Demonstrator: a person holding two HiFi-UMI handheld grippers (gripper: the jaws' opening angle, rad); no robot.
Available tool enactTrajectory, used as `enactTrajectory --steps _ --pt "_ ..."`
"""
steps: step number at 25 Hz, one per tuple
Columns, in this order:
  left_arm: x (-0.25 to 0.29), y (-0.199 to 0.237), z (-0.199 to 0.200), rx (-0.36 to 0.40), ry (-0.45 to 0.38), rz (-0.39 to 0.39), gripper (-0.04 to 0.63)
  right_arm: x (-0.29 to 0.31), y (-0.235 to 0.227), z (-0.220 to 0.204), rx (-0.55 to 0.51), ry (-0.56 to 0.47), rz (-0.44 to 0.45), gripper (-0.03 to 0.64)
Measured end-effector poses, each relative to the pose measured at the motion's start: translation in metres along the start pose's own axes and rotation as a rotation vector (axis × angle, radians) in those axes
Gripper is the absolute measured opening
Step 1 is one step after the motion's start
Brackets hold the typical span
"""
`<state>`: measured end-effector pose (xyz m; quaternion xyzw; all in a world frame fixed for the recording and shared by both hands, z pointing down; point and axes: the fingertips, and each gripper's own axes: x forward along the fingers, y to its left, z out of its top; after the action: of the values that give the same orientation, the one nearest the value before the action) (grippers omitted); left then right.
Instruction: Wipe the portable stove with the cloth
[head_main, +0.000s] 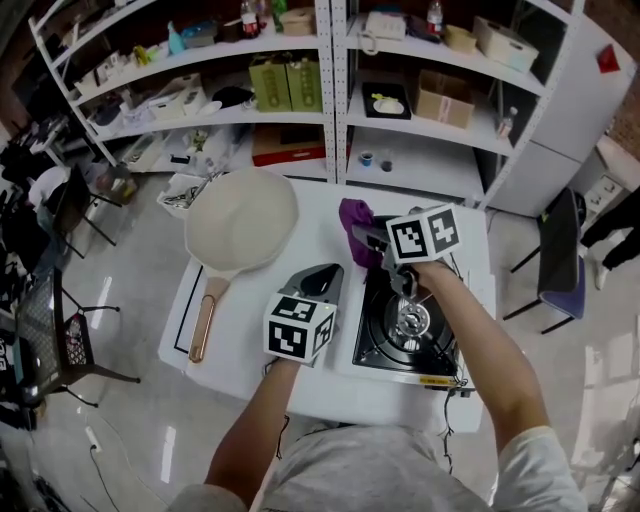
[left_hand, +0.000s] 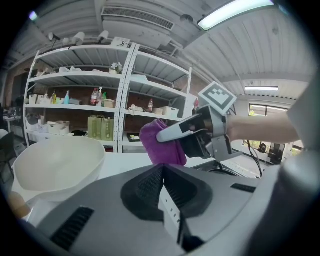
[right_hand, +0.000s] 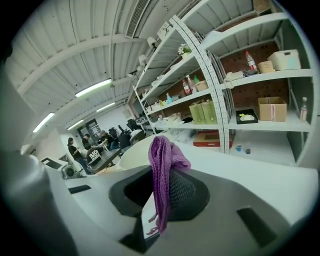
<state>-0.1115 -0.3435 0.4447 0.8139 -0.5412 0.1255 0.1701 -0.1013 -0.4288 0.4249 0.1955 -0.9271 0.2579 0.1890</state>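
A black portable stove (head_main: 372, 340) sits on the white table (head_main: 300, 385) at the right. My right gripper (head_main: 358, 235) hovers over the stove's far edge, shut on a purple cloth (head_main: 353, 215) that hangs from its jaws (right_hand: 165, 162). In the left gripper view the same cloth (left_hand: 160, 142) dangles beside the right gripper (left_hand: 172, 132). My left gripper (head_main: 328, 275) is shut and empty, held above the table just left of the stove.
A large cream frying pan (head_main: 240, 220) with a wooden handle (head_main: 203, 325) lies on the table's left half. White shelving (head_main: 330, 90) with boxes and bottles stands behind the table. A chair (head_main: 558, 260) is at the right, another (head_main: 50, 340) at the left.
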Motion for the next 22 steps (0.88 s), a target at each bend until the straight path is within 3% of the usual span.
enactTrajectory --steps 10,22 --pt "0.006 -0.002 0.002 0.006 -0.001 -0.018 0.005 -0.03 -0.045 -0.016 0.216 -0.015 -0.084 0.061" --pt "0.024 -0.032 0.006 0.035 0.002 -0.092 0.005 -0.068 -0.065 -0.043 0.219 0.036 -0.172 0.061"
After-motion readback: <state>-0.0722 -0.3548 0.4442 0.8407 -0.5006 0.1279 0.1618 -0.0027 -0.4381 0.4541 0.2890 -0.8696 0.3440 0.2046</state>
